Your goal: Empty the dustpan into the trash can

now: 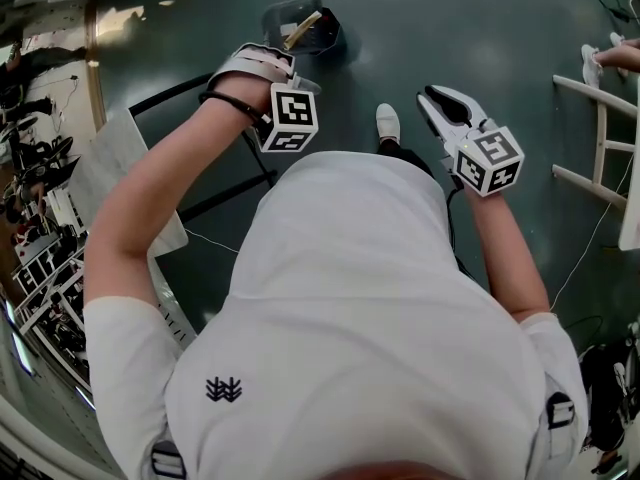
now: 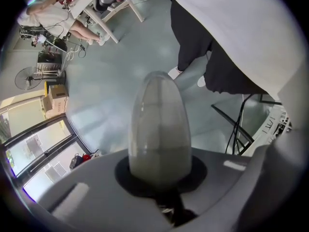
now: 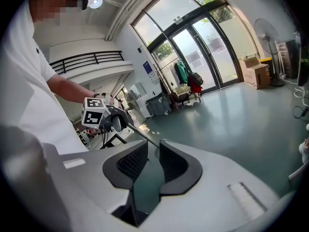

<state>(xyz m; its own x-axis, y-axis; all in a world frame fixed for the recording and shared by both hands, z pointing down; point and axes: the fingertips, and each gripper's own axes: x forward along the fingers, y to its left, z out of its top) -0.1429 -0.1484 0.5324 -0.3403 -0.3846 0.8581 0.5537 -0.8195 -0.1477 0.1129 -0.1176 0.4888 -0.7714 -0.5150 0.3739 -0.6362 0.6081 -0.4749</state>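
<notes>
Found no legible wording anywhere. Made out only black-and-white square markers on the cubes of the left claw (image 2: 159,124) and right claw (image 3: 153,148), a small dark emblem (image 1: 224,389) on the back of the white shirt (image 1: 370,298), and a blue wall sign (image 3: 146,67) too small to read. Could not read the print on the cardboard boxes (image 3: 254,67) either.

Saw the dustpan (image 1: 322,36) on the dark floor (image 1: 480,28), with a pale stick (image 1: 302,30) across it. Lay just beyond the left claw's far end in the head view, well apart from the right claw. Not shown in either gripper view.

Read the left claw as closed: one pale translucent rounded shape, no gap, nothing gripped. Found the right claw slightly parted, black ribbed pads (image 3: 133,161) facing each other with floor visible between, nothing held.

Noted a black metal frame (image 1: 170,96) under the left forearm, a white shoe (image 1: 388,123) between the claws, and a white frame (image 1: 600,138) at right. Caught a clothes rack (image 3: 184,79) and a balcony railing (image 3: 91,59) only in the right gripper view, and dark trousers (image 2: 193,37) only in the left gripper view. Spotted a standing fan (image 3: 267,33) in both gripper views, never from the head.
</notes>
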